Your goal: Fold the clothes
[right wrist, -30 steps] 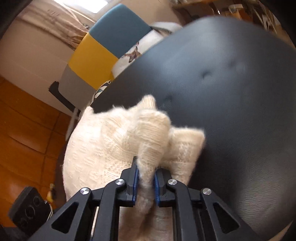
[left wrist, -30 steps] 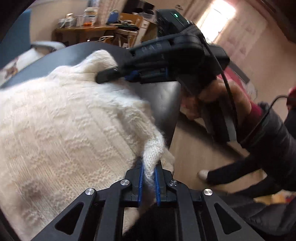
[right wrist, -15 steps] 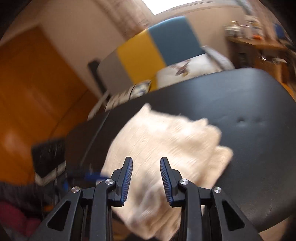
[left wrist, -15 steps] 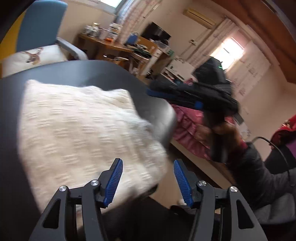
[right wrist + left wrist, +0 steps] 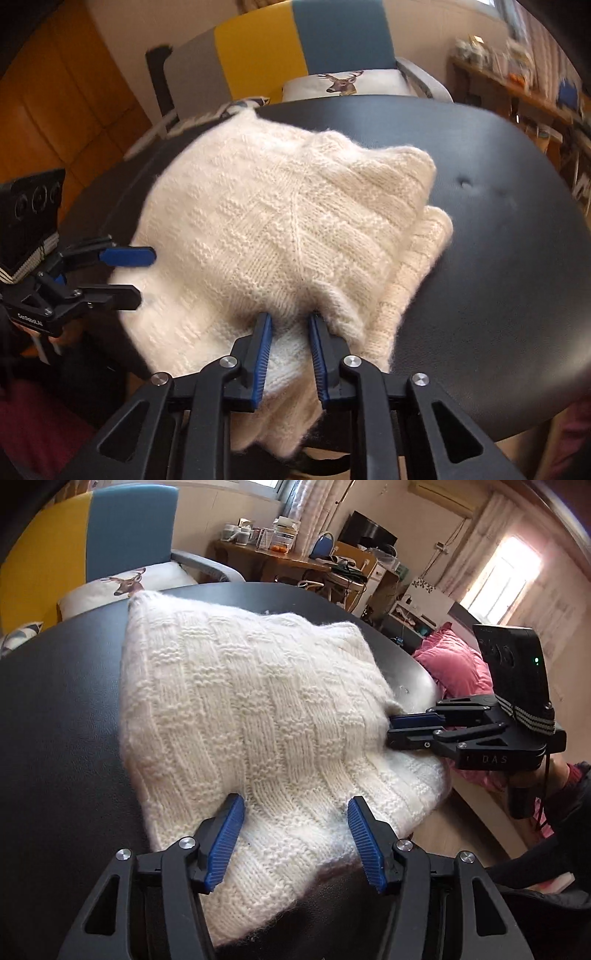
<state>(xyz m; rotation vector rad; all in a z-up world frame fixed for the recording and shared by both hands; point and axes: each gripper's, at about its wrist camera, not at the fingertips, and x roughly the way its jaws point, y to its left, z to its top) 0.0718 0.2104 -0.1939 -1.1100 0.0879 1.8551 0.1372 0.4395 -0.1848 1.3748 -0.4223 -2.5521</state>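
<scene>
Left wrist view: a round black table [image 5: 55,720] with a smooth, leather-like top carries a cream sweater [image 5: 258,720], folded into a thick, roughly square bundle of fuzzy, basket-weave knit. One folded corner hangs over the table's near edge. Behind stands an armchair [image 5: 110,520] in yellow and blue panels with a deer-print cushion [image 5: 125,583] on its seat. The left gripper [image 5: 293,843] is spread wide over the sweater's near edge, gripping nothing. The right gripper [image 5: 290,356] is partly parted, its blue ribbed pads [image 5: 263,360] straddling a raised fold of knit without clamping it.
</scene>
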